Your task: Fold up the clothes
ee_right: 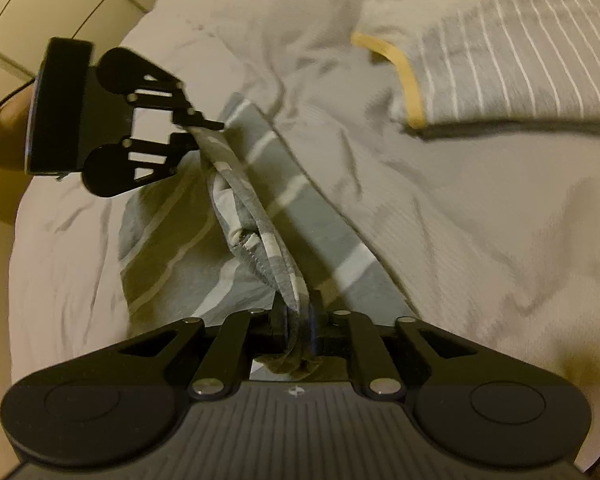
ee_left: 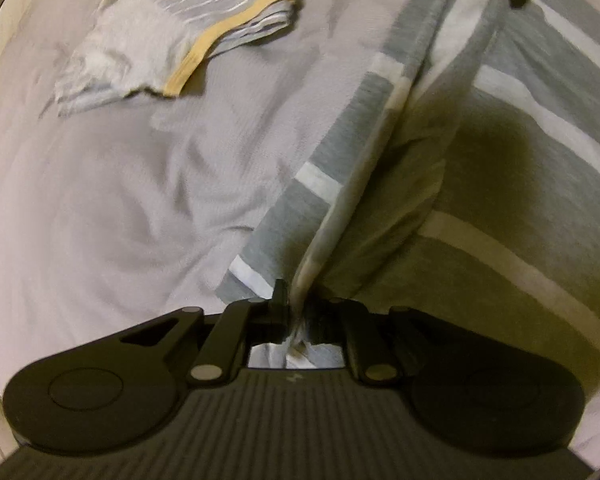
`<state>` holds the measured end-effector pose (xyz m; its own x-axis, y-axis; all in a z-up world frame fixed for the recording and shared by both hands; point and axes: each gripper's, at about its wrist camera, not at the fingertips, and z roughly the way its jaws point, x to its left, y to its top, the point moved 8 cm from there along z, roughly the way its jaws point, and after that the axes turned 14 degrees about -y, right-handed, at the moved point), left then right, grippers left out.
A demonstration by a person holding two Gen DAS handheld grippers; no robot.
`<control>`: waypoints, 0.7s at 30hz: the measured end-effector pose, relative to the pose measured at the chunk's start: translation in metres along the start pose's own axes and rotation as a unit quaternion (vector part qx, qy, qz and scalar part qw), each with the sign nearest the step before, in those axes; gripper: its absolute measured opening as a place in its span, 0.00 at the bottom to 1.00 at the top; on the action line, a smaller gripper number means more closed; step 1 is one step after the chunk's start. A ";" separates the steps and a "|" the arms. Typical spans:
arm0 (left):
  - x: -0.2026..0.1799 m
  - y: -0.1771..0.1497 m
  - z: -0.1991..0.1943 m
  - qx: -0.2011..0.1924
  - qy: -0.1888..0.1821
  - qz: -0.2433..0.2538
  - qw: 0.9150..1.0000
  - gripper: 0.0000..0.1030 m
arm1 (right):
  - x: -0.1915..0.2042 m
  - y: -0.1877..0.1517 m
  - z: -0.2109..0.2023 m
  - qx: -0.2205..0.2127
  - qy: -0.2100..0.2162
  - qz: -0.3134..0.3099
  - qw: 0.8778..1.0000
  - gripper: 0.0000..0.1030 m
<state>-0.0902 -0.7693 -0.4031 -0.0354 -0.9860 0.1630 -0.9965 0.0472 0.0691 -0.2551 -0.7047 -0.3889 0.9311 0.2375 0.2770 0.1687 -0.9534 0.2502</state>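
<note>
A: Striped garment (ee_right: 236, 196), grey with white bands, lifted off the bed (ee_right: 480, 208) along one edge. Lower part draped on the sheet, below the raised edge.

B: Held how?

A: Pinched at both ends of that edge. Left gripper (ee_left: 290, 300) closed on the near end, cloth bunched between the fingers (ee_left: 278, 290). Right gripper (ee_right: 298, 312) likewise clamped on a rolled grey hem, with the serged seam showing just ahead of it.

B: Edge taut?

A: Fairly straight between the two grips, sagging a little mid-span in the right wrist view. Folded double along the raised line, two layers showing in the left wrist view.

B: And the left gripper from the other side?

A: Seen in the right wrist view up-left of the garment (ee_right: 204, 124), fingertips shut on the far corner. Part of a hand (ee_right: 4, 136) behind it at the frame edge.

B: Anything else near the garment?

A: Second garment (ee_left: 204, 28), thin-striped grey with a yellow trim, crumpled on the bed, well apart from the striped one, beyond it. Wrinkled pale sheet all around. Tiled floor (ee_right: 40, 4) past the bed's corner, beyond the left gripper.
</note>
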 end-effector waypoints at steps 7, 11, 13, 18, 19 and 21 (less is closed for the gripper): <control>0.034 -0.028 -0.016 -0.071 -0.045 -0.155 0.984 0.20 | -0.015 -0.012 -0.006 -0.006 0.018 0.077 0.997 0.28; 0.044 -0.036 -0.022 -0.118 -0.080 -0.236 0.961 0.20 | -0.015 -0.017 -0.010 -0.014 0.022 0.092 0.995 0.27; 0.047 -0.034 -0.022 -0.138 -0.091 -0.260 0.951 0.20 | -0.015 -0.017 -0.010 -0.017 0.018 0.097 0.995 0.25; 0.051 -0.029 -0.017 -0.149 -0.100 -0.284 0.942 0.09 | -0.019 -0.014 -0.007 -0.023 0.000 0.106 0.994 0.11; 0.054 -0.031 -0.016 -0.145 -0.096 -0.289 0.941 0.09 | -0.020 -0.013 -0.008 -0.024 -0.001 0.110 0.994 0.11; 0.062 -0.034 -0.013 -0.141 -0.088 -0.302 0.939 0.09 | -0.024 -0.009 -0.009 -0.028 -0.005 0.116 0.993 0.11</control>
<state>-0.0575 -0.8296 -0.3826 0.4932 -0.8561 -0.1540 -0.7796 -0.5136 0.3583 -0.2826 -0.6997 -0.3893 0.9458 0.0100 0.3246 -0.0694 -0.9702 0.2320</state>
